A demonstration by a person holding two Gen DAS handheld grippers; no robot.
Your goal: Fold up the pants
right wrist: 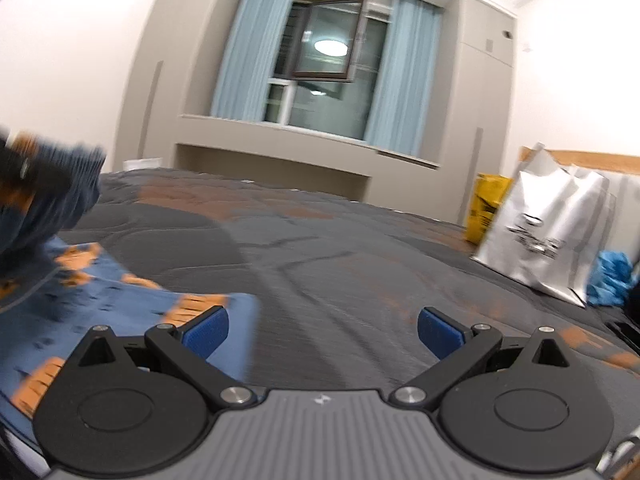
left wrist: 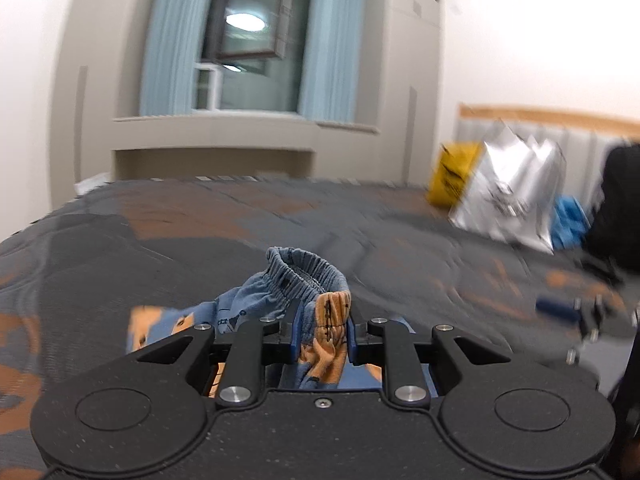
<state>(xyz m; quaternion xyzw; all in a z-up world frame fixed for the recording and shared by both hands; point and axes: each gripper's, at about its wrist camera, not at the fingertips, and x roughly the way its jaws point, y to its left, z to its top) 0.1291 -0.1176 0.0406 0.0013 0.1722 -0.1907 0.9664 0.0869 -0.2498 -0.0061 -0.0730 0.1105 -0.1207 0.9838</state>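
Counts: 1 pants (left wrist: pixel 304 280), 2 grippers, 1 bed (left wrist: pixel 240 224), 3 bags/items at its far right.
Left gripper (left wrist: pixel 322 334) x1, right gripper (right wrist: pixel 322 330) x1; 1 silver bag (right wrist: pixel 548 236), 1 yellow bag (right wrist: pixel 486 208), 1 blue bundle (right wrist: pixel 610 276); 1 window (right wrist: pixel 328 60), 2 blue curtains (right wrist: pixel 248 48), 1 ceiling-light reflection (right wrist: pixel 330 47).

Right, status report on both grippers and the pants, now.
Left gripper shut on pants, waistband bunched in jaws. Right gripper open, holding nothing. Silver bag on bed, off to the right.
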